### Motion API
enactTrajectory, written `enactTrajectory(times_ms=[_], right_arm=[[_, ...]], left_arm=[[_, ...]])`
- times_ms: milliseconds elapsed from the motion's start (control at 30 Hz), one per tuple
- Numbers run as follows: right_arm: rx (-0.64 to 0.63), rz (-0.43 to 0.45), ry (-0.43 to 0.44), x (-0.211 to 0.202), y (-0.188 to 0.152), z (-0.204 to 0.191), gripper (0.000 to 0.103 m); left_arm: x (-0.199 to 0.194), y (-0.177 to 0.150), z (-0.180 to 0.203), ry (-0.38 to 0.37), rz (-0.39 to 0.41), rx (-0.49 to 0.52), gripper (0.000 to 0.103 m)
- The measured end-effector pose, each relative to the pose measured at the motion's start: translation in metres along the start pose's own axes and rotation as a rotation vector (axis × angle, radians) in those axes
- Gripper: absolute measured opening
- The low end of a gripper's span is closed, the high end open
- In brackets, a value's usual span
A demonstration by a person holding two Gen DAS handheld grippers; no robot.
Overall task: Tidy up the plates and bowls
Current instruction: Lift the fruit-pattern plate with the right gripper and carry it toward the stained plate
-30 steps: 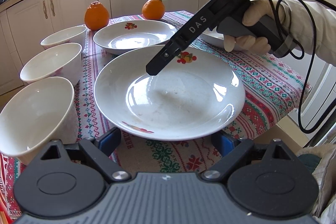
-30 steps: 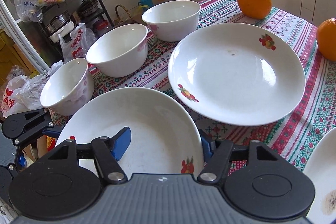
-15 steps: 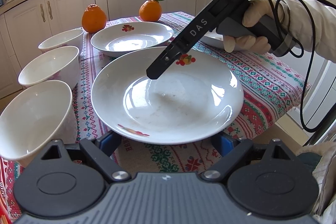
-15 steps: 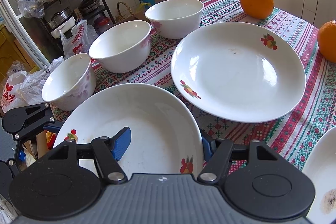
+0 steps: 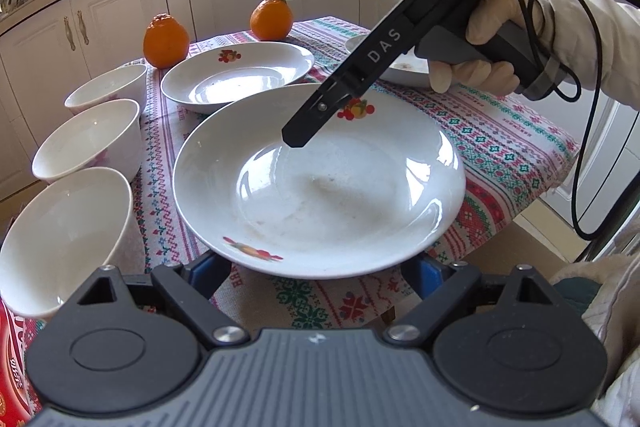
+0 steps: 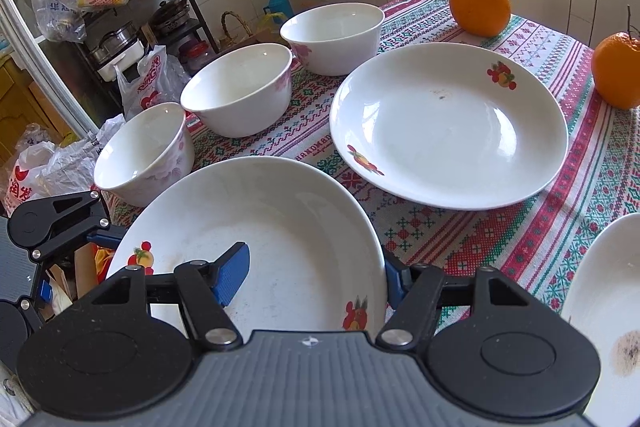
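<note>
Since a second ago: near plate (image 5: 320, 183) sits slightly higher in the left wrist frame, its near rim raised over the tablecloth (image 5: 500, 163); right hand-held gripper (image 5: 294, 139) still reaches over its far rim.

Left wrist view: left hand-held gripper (image 5: 316, 269), blue fingers spread wide, straddling the plate's near edge at lower centre. Second plate (image 5: 236, 71) behind, upper centre. Three bowls (image 5: 86, 143) down the left edge. Two oranges (image 5: 166, 41) at the far side of the tabletop.

Right wrist view: right hand-held gripper (image 6: 316, 275) spread; left blue finger (image 6: 232, 273) over the plate's inside, right finger outside the rim, not pinching. Third plate (image 6: 608, 307) at the right edge. Left hand-held gripper visible at the far left.
</note>
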State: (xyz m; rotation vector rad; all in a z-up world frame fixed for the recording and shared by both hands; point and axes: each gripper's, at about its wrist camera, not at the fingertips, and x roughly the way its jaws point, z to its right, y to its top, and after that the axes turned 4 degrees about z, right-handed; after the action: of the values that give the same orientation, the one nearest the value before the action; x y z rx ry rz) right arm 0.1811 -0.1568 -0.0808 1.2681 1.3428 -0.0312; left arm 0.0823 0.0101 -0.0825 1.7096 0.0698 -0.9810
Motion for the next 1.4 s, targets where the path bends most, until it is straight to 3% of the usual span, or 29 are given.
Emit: enactTrajectory(times_ms=[500, 1400], right_arm=[[0.03, 0.08, -0.056, -0.047, -0.011, 0.014, 0.073], [0.178, 0.174, -0.228, -0.119, -0.046, 0.104, 0.073]], left_arm=[[0.007, 0.031, 0.017, -0.068, 0.003, 0.062, 0.091], [0.088, 0.107, 0.055, -0.24, -0.012, 0.186, 0.091]])
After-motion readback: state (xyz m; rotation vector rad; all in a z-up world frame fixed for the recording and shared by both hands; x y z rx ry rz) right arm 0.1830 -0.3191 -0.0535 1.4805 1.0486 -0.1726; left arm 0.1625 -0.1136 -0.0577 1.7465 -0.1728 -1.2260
